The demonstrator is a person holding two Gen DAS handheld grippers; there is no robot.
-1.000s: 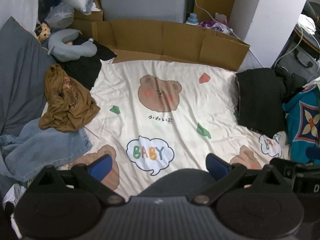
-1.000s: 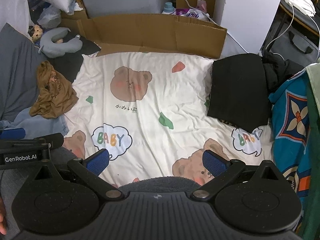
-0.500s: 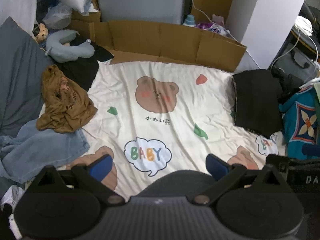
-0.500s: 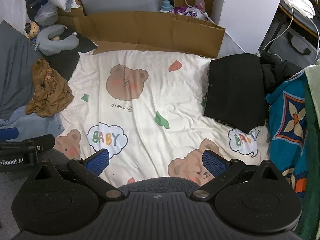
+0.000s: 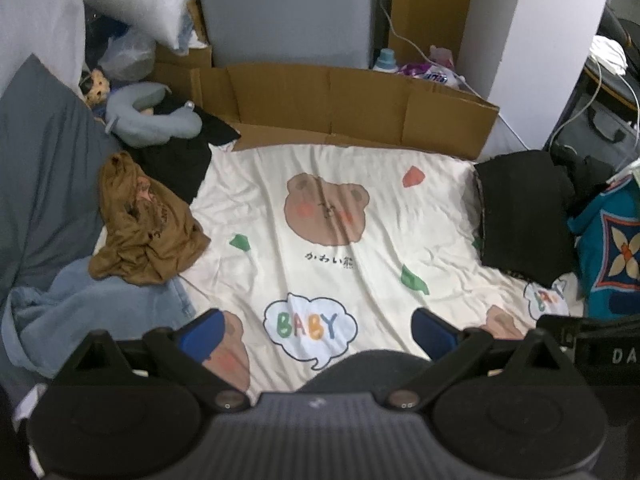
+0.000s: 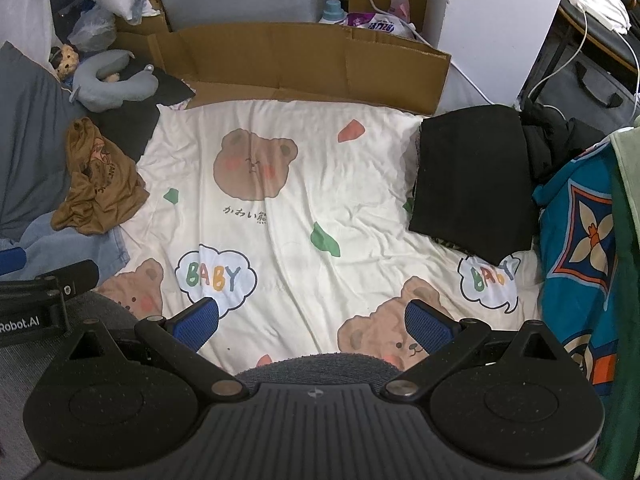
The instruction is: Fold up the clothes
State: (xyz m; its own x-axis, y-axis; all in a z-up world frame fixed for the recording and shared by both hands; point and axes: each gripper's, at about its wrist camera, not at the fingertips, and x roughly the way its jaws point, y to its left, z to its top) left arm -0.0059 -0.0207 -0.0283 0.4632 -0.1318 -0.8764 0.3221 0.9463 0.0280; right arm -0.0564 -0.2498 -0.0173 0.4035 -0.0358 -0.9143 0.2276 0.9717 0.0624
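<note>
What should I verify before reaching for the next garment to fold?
1. Left gripper open and empty: ok.
2. Right gripper open and empty: ok.
3. Middle of the bear-print sheet free for folding: ok.
4. Unfolded brown shirt visible at the sheet's left edge, nothing lying on it: ok.
5. Folded black garment sits at the right edge, out of the way: ok.
6. Blue jeans separate from the shirt: not ok, the shirt overlaps them.
</note>
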